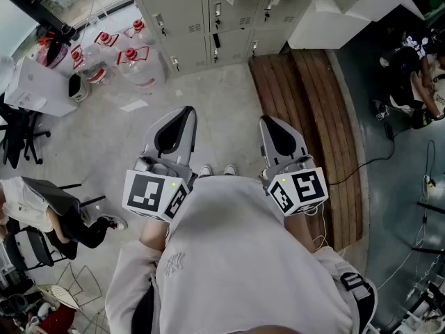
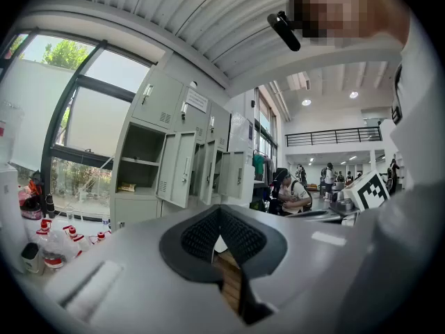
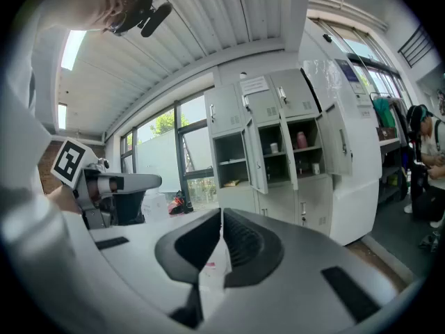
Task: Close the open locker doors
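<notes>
Left tool and right tool both clenched, empty. Lockers stand well ahead across the floor, several doors ajar. I'd step close and push near each free edge.

the lockers ahead of the left gripper are cut off by the head view's top edge. small items inside the open lockers beyond the right gripper are too small to be identified, and the print on a door label cannot be read.
</notes>
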`<state>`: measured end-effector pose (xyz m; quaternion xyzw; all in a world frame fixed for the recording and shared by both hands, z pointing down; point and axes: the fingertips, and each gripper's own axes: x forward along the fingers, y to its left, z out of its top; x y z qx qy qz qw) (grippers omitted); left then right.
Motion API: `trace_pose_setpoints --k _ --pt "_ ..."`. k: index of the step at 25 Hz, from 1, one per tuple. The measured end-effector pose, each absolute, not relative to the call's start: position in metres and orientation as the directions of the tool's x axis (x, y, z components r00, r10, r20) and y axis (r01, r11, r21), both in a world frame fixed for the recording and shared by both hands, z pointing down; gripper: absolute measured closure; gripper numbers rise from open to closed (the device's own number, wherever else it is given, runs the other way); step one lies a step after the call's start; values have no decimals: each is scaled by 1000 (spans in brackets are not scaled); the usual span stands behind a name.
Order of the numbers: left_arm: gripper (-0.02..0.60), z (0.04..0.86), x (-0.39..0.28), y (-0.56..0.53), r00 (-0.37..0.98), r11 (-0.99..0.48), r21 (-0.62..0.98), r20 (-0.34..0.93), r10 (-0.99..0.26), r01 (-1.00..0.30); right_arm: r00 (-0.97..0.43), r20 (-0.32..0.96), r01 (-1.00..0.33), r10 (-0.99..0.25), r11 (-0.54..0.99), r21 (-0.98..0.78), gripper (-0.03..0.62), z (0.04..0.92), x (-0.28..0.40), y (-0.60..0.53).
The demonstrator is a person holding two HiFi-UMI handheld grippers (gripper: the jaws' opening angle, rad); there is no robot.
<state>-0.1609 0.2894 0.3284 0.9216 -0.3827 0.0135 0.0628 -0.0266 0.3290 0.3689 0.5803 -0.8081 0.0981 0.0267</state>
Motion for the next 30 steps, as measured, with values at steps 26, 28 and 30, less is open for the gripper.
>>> trace_pose_setpoints --k 26,28,30 --pt "574 327 -114 329 722 -717 86 41 -691 -692 -344 95 -936 -934 333 -112 576 365 14 371" --pt "574 329 -111 334 726 -721 86 49 -686 -688 -342 86 -936 -936 332 -113 576 364 15 376" --pt "574 328 -109 337 736 -731 88 48 -675 -676 -327 87 -942 -941 317 -112 576 365 16 381"
